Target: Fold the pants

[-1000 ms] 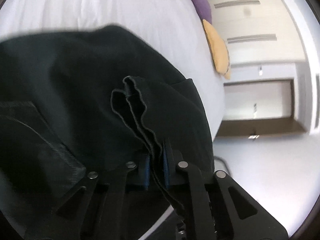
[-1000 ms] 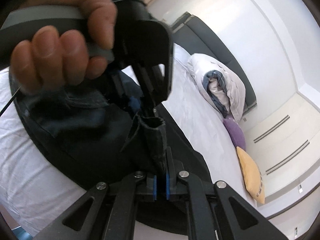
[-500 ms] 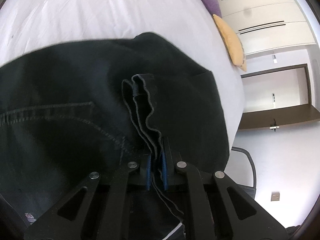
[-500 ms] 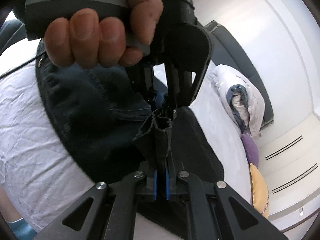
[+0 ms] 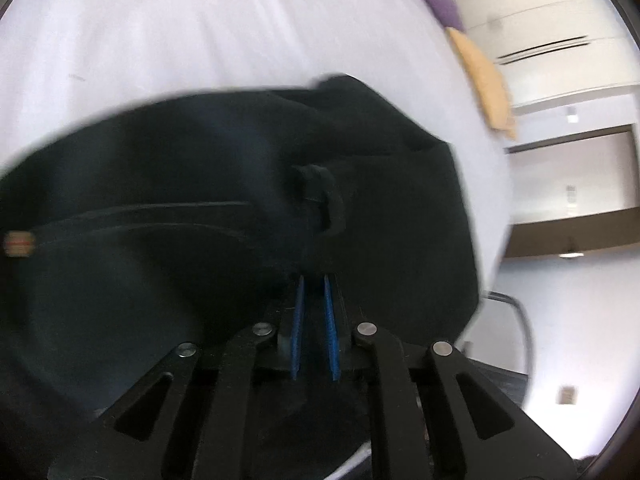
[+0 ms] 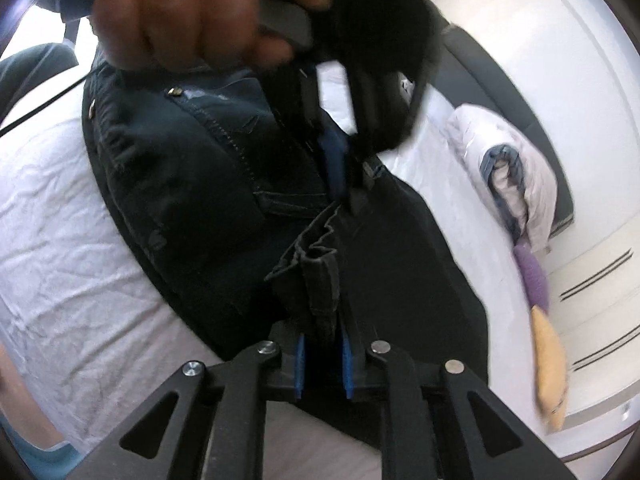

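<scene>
Broadly: white bed point(image 6: 72, 248) fills both views; dark pants point(image 6: 192, 184) spread across it, waistband end toward left in right wrist view. Bunched hem folds point(image 6: 316, 276) stand up just ahead of right gripper point(image 6: 323, 364). Right jaws just been opening, blue pads slightly apart, hem cloth between them, grip loosened. Left gripper point(image 5: 314, 320), held by hand point(image 6: 192, 28), pads close together on pants fabric; blurred. Grey-white pillow point(image 6: 516, 184), purple cushion point(image 6: 530, 276), orange cushion point(image 6: 550, 376) along far edge.
</scene>
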Demonstrator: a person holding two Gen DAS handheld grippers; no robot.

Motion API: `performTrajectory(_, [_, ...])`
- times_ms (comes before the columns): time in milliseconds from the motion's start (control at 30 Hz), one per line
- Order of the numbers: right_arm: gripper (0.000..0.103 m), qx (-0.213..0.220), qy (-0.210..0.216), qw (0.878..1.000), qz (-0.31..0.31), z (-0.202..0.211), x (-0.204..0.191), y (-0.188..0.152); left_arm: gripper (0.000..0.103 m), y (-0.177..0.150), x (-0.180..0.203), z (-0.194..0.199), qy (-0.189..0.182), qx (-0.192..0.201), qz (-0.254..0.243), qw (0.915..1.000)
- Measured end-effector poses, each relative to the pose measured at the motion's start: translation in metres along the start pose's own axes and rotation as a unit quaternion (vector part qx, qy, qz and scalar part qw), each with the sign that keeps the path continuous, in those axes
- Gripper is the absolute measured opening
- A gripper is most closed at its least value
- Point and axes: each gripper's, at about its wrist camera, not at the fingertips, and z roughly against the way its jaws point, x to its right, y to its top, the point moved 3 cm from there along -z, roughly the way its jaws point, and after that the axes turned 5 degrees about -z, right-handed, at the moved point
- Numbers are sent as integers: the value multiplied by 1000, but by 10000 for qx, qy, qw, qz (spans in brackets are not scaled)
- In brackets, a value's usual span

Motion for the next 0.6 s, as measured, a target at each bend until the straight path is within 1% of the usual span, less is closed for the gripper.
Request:
performTrajectory(33, [24,-4,129,9999,-87,2,4,0,10,0,-4,10,272,80,14,9996])
performTrajectory(67, [37,-4,241,9995,-183,5,7,0,10,0,-3,15,365,147,16,9992])
performTrajectory(100, [49,-24,540,9976,-423,12,17,-1,10,0,-1,22,392,234,-18,9990])
performTrajectory(133, [54,6,894,9935,-704,19,28,-2,10,-1,4,29,321,333,-76,9989])
performTrajectory(167, [63,46,1310,9862,-1015,25,42,-4,10,-2,13,33,208,403,-154,9989])
performTrajectory(200, [65,93,1775,9740,-1406,30,60,-7,10,-2,22,35,82,463,-251,9986])
performTrajectory(233, [65,173,2232,9568,-1857,33,83,-11,10,-3,33,35,-85,530,-367,9979])
performTrajectory(300, [65,275,2883,9152,-2801,30,137,-25,10,-7,53,29,-411,611,-510,9960])
performTrajectory(367, [65,293,3502,8686,-3494,14,186,-42,10,-15,70,12,-578,530,-638,9949])
performTrajectory(400, [65,367,3723,8509,-3689,4,207,-49,10,-18,74,5,-581,507,-687,9947])
performTrajectory(433, [65,386,4010,8283,-3895,-10,227,-55,10,-24,77,-4,-514,462,-739,9949])
performTrajectory(500, [66,252,4473,7790,-4387,-50,258,-68,10,-33,77,-20,-387,349,-760,9957])
performTrajectory(533, [66,191,4606,7624,-4542,-65,266,-71,10,-39,71,-28,-325,312,-666,9968])
performTrajectory(567, [66,90,4677,7519,-4646,-86,275,-73,10,-48,71,-38,-373,357,-602,9969])
performTrajectory(600, [67,13,4630,7510,-4708,-99,280,-75,10,-51,68,-38,-474,476,-548,9962])
